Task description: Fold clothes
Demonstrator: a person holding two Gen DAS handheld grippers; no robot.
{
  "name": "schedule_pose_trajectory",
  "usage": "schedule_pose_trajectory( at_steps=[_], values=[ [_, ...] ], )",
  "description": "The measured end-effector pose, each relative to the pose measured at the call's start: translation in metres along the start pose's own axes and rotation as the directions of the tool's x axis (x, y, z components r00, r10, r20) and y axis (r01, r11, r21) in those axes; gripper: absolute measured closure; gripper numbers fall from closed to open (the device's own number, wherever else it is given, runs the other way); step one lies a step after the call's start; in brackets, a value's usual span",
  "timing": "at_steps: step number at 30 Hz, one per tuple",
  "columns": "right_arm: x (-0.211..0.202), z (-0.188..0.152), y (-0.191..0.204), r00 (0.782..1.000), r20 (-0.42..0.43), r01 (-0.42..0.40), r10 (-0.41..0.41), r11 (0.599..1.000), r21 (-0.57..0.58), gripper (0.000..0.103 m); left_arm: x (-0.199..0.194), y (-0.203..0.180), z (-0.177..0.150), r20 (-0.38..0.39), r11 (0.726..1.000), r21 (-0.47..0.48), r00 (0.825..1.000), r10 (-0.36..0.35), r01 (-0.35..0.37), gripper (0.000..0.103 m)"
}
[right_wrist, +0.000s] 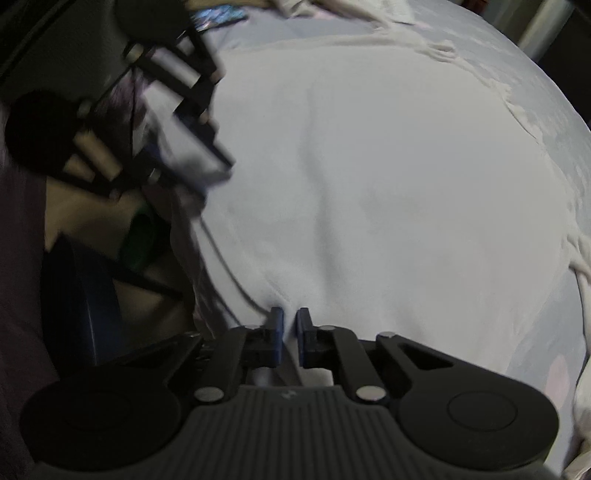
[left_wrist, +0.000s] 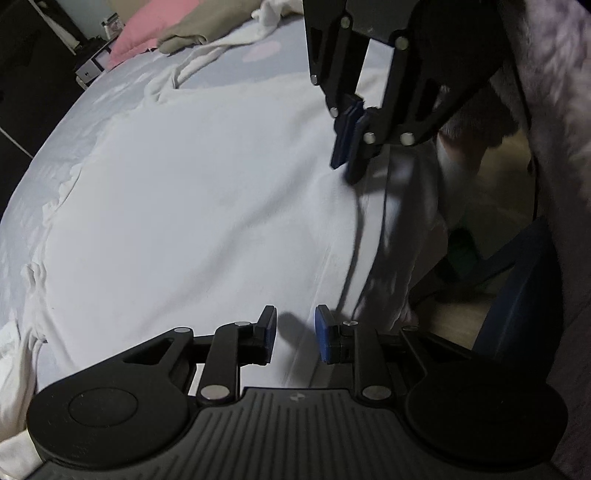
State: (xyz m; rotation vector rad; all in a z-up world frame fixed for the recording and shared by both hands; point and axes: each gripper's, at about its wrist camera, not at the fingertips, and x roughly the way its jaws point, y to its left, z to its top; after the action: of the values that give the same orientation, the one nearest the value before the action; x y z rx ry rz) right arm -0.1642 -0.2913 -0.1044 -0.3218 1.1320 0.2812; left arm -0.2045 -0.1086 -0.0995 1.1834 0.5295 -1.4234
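White garment (left_wrist: pixel 192 206) lies spread wide and mostly flat on the pale bed sheet (left_wrist: pixel 110 96), its near hem running along the mattress edge, its far side crinkled and bunched. Left gripper (left_wrist: pixel 294 334) sits low over that hem with its blue pads parted and nothing between them. Right gripper (right_wrist: pixel 290 334) is down at the same edge further along; its pads are drawn close with only a slim gap, and the cloth puckers right at the tips, so it looks pinched on the hem, though I can't confirm fabric between the pads.

Here's the danger: one side held, one side not. If the right lifts alone, the shirt drags askew and the fold line goes crooked. A thin pinch could slip, or it could catch the sheet beneath too and haul bedding up with it. The hem hangs close to the mattress edge, so a loose pull may slide cloth toward the floor. Beige and pink laundry (left_wrist: pixel 177 26) at the far end sits well apart.
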Motion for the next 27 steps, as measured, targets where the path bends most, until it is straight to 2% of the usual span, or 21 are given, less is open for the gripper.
schedule_pose_trajectory(
  at_steps=[10,14,15,17,21,22,25,26,27],
  values=[
    [-0.015,-0.002,-0.024,0.998,0.047,-0.048,0.042,0.99,0.133,0.096,0.0,-0.001,0.003,0.027,1.0,-0.008,1.0,0.009,-0.009,0.081],
    [-0.018,-0.002,-0.03,0.997,0.056,-0.065,0.055,0.982,0.178,0.096,-0.001,-0.005,0.003,0.036,1.0,-0.002,0.999,-0.015,0.015,0.08],
    [-0.019,-0.003,-0.028,0.997,0.058,-0.067,0.058,0.98,0.187,0.096,-0.001,-0.006,0.004,0.041,1.0,0.002,0.999,-0.02,0.02,0.079],
    [-0.021,-0.003,-0.022,0.996,0.064,-0.071,0.059,0.977,0.202,0.096,0.001,-0.01,0.005,0.05,1.0,0.008,0.999,-0.014,0.014,0.066],
    [-0.025,-0.005,-0.023,0.994,0.084,-0.094,0.076,0.968,0.231,0.096,0.008,-0.013,0.006,0.046,0.999,0.027,0.999,0.028,-0.029,0.065],
    [-0.024,-0.006,-0.023,0.993,0.085,-0.094,0.076,0.969,0.229,0.096,0.009,-0.013,0.006,0.036,0.998,0.03,0.998,0.049,-0.05,0.067],
    [-0.023,-0.009,-0.02,0.993,0.09,-0.094,0.075,0.97,0.226,0.096,0.01,-0.007,0.007,0.012,0.995,0.013,0.995,0.103,-0.103,0.09],
    [-0.023,-0.01,-0.019,0.993,0.092,-0.094,0.075,0.97,0.225,0.096,0.01,-0.005,0.007,0.009,0.995,0.001,0.994,0.105,-0.105,0.096],
    [-0.022,-0.011,-0.018,0.993,0.093,-0.094,0.074,0.97,0.223,0.095,0.008,-0.002,0.008,0.011,0.995,-0.017,0.995,0.099,-0.099,0.099]
  ],
)
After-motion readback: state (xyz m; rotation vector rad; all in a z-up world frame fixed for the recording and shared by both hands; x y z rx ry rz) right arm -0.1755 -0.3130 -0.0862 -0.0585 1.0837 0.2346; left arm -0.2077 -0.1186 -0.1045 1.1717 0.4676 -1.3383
